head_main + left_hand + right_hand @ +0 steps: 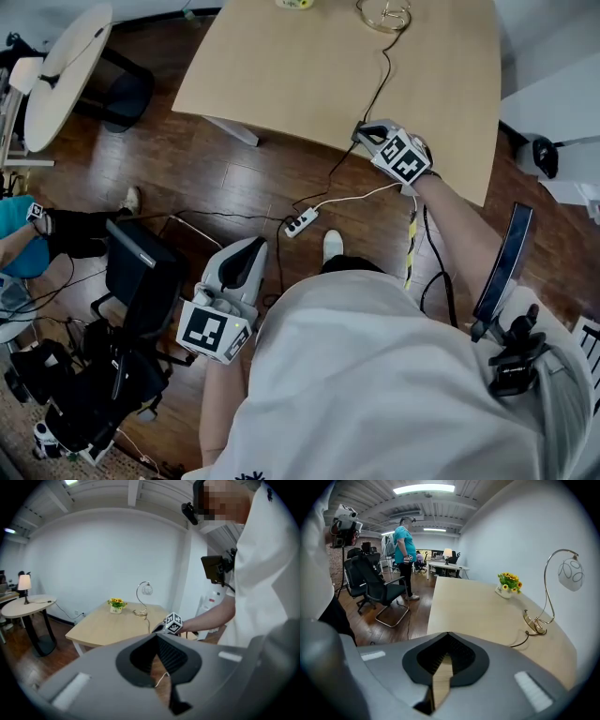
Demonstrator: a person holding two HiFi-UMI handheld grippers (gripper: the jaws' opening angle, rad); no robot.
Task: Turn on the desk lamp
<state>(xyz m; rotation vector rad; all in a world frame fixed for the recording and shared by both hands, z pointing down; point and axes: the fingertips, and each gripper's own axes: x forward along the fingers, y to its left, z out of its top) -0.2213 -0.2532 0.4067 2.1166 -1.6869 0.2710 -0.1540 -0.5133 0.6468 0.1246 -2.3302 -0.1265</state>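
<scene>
The desk lamp has a thin gold arched stem with a glass globe point(571, 573) and a ring base point(534, 623); it stands at the far side of the pale wooden desk point(281, 75). The lamp base point(384, 14) shows at the top of the head view, and its black cord point(380, 84) runs toward the near edge. My right gripper point(361, 136) hovers over that near edge beside the cord, jaws together, nothing held. My left gripper point(251, 246) hangs low over the floor, away from the desk, also shut and empty. In the left gripper view, the lamp point(143, 595) is far off.
A small pot of yellow flowers point(508, 582) sits on the desk near the lamp. A white power strip point(301, 222) with cables lies on the wooden floor. A black office chair point(141, 281), a round white table point(66, 70) and a person in teal point(403, 541) are to the left.
</scene>
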